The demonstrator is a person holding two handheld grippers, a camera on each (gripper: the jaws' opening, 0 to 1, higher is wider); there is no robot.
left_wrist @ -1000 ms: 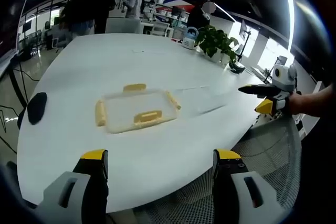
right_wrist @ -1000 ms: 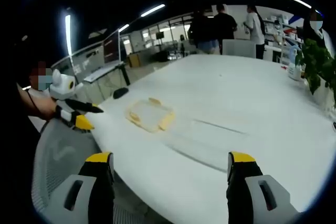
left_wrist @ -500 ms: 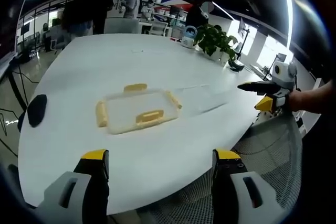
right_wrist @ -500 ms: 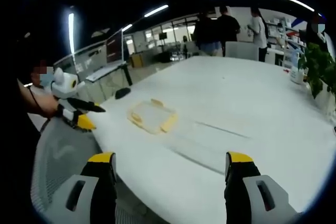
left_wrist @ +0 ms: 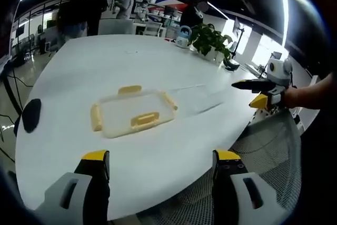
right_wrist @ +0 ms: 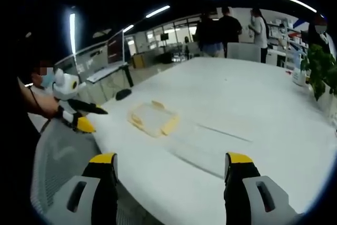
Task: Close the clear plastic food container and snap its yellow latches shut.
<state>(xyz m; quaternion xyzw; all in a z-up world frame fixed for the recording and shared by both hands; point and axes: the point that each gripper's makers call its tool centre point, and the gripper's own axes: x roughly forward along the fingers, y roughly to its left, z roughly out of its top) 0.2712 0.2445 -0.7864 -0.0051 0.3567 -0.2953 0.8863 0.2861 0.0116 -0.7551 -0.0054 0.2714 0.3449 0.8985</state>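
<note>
Clear container, yellow latches, white table

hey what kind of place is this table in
Probably an open-plan office or lab. A large white table carries a potted plant at its far edge, people stand near desks at the back, long strip lights run overhead, and a mesh office chair sits at the table's edge.

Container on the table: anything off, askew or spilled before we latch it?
Nothing stands out. The clear container lies flat on the white table, its yellow latches sticking outward, nothing spilled around it. The left gripper and the right gripper are open, short of it.
</note>
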